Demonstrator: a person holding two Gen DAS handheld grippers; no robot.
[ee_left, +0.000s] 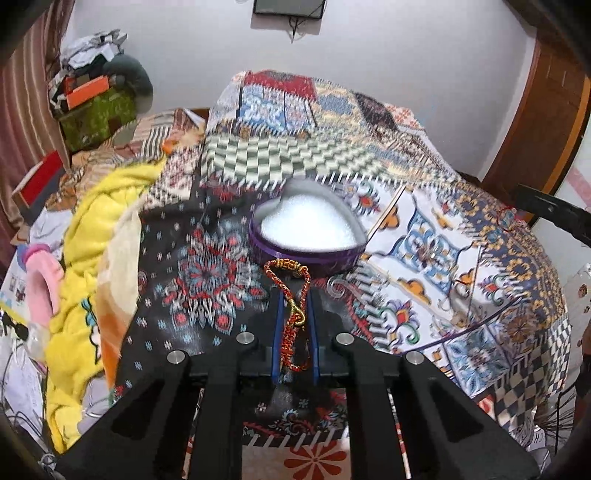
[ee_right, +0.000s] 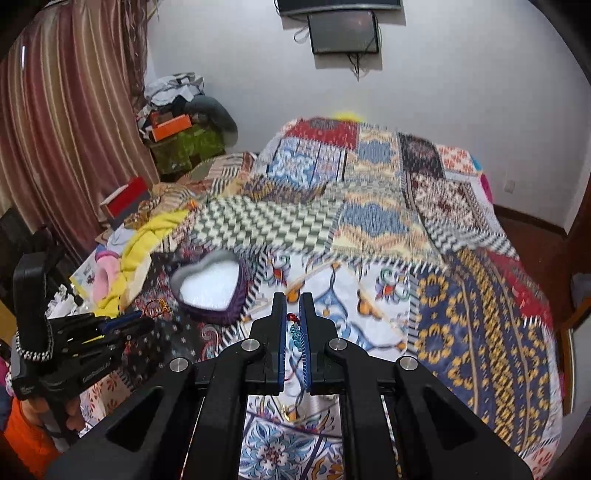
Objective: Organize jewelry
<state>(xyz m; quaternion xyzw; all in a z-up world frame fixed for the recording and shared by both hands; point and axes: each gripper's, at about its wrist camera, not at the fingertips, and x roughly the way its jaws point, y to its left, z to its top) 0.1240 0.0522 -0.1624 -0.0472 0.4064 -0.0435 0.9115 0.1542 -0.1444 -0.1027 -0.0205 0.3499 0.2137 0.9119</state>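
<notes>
A purple heart-shaped box (ee_left: 306, 236) with a white foam lining sits open on the patchwork bedspread (ee_left: 424, 236). My left gripper (ee_left: 295, 295) hovers just in front of it, shut on a red-and-gold braided cord bracelet (ee_left: 295, 317) with a gold clasp; its loop hangs past the fingertips. The right wrist view shows the box (ee_right: 210, 286) ahead to the left, with the left gripper (ee_right: 142, 321) beside it. My right gripper (ee_right: 292, 299) is shut on a thin piece of jewelry (ee_right: 293, 326) with a red bead and pale blue beads.
A yellow blanket (ee_left: 85, 258) and a pink soft item (ee_left: 40, 288) lie crumpled on the left of the bed. Boxes and clothes (ee_right: 177, 125) are piled at the back left by a striped curtain (ee_right: 74, 129). A screen (ee_right: 343, 33) hangs on the wall.
</notes>
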